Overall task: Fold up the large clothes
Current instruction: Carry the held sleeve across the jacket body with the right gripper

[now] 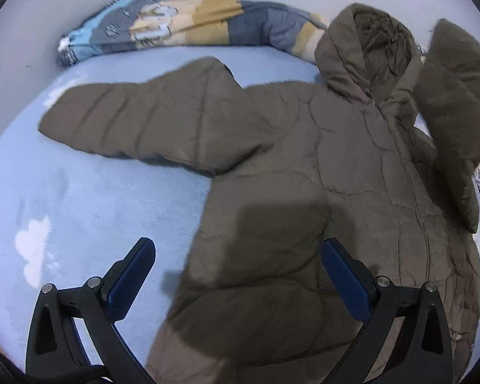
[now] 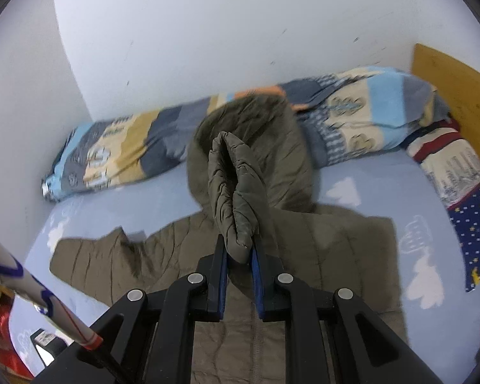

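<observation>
An olive-brown padded hooded jacket lies front up on the light blue bed sheet. Its left sleeve stretches out to the left, and the hood points toward the wall. My left gripper is open and empty, hovering over the jacket's lower left side. My right gripper is shut on the cuff of the jacket's right sleeve and holds it lifted over the jacket body. The raised sleeve also shows at the right of the left wrist view.
A rolled patchwork quilt lies along the white wall behind the jacket, and it also shows in the right wrist view. A star-patterned pillow and a wooden headboard are at the right. A white pole crosses the lower left.
</observation>
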The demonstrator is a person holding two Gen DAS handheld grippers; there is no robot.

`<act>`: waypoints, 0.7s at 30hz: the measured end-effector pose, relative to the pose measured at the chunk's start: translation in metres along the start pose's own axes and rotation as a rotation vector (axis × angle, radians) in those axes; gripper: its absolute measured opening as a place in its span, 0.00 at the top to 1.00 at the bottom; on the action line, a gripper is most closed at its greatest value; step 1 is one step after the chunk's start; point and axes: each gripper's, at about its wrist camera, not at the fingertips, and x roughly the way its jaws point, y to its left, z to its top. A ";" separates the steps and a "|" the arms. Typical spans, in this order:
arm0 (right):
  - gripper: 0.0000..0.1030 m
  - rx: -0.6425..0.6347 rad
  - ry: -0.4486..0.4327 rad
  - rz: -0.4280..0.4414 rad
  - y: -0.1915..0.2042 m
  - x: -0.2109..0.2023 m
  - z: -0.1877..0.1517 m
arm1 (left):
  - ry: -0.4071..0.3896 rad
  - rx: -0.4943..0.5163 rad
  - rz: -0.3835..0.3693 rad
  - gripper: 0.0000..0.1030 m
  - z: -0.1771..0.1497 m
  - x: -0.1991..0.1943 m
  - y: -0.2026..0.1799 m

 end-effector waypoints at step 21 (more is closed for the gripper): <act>0.83 -0.082 0.207 0.064 0.060 0.129 -0.072 | 0.095 0.009 0.019 0.00 0.004 0.021 0.003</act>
